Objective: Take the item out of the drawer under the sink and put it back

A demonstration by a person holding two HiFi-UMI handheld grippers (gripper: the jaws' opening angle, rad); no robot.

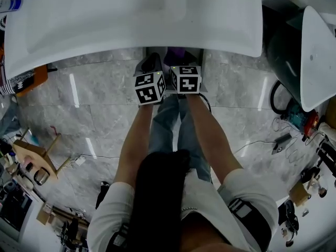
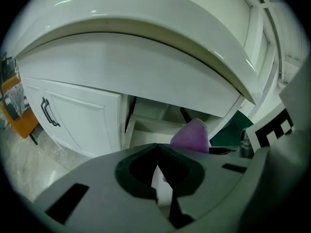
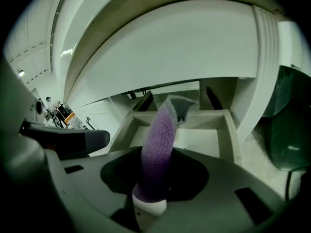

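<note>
The white drawer (image 3: pixel 214 140) under the sink (image 1: pixel 131 20) stands pulled out, and its inside looks bare. My right gripper (image 3: pixel 153 178) is shut on a purple fuzzy item (image 3: pixel 158 140) with a white end, which sticks out forward over the drawer's front. My left gripper (image 2: pixel 158 178) hangs just to its left with the jaws together and nothing between them. In the left gripper view the purple item (image 2: pixel 192 135) shows to the right, in front of the open drawer (image 2: pixel 146 125). From the head view both grippers (image 1: pixel 149 67) (image 1: pixel 184 62) reach side by side under the sink's front edge, a bit of purple item (image 1: pixel 176 54) between them.
A shut cabinet door with a dark handle (image 2: pixel 48 113) is left of the drawer. A dark green bin (image 3: pixel 291 125) stands to the right of the cabinet. Cables (image 1: pixel 283 140) and small tools lie on the marble floor at right, a wooden stand (image 1: pixel 37 161) at left.
</note>
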